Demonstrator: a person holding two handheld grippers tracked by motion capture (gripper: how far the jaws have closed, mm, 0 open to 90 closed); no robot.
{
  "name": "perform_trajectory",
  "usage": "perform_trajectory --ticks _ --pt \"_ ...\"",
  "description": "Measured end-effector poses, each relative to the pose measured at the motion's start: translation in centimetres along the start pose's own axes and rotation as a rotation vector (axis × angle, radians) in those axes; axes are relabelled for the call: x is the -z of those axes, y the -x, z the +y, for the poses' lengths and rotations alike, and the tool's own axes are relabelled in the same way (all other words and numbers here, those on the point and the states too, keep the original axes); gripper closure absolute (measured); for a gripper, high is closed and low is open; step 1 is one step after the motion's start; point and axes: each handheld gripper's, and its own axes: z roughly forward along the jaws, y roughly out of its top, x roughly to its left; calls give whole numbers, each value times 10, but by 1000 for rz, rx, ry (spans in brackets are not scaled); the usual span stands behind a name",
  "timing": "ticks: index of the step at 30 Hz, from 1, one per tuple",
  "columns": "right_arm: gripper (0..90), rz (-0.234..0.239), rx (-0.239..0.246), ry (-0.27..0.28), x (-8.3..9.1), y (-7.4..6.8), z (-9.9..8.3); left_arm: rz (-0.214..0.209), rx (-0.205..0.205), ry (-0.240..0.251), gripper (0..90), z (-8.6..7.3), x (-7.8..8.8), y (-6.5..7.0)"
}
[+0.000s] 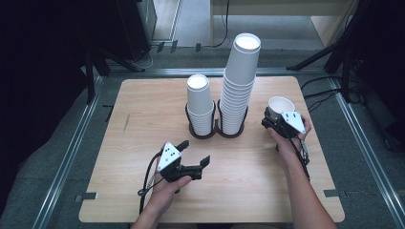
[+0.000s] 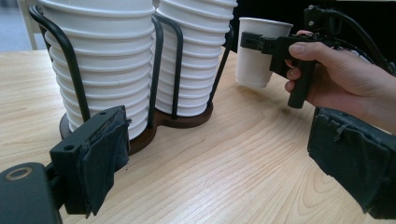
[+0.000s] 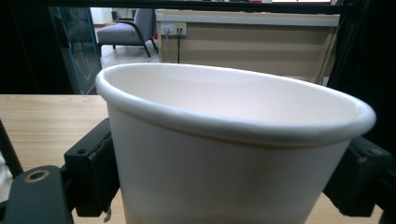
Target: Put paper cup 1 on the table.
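Right gripper (image 1: pixel 275 120) has the single paper cup (image 1: pixel 280 106) clamped, just off the table (image 1: pixel 143 191) right of the tall stack (image 1: pixel 239 90); left gripper (image 1: pixel 194 153) wide, idle; I'd lower level, release only once seated.

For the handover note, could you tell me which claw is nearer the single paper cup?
Right: the right claw grips the cup; the left claw waits open, away near the table's front.

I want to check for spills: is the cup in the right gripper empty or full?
Empty. The cup shows a bare white inside in the right gripper view.
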Motion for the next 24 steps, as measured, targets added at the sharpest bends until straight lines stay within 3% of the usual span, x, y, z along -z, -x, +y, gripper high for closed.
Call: perform_trajectory --ticks 5,24 --pt "132 -11 21 -10 -2 1 -3 2 2 1 57 0 0 0" --pt "129 -7 14 -22 -3 -2 -10 5 1 3 57 0 1 0"
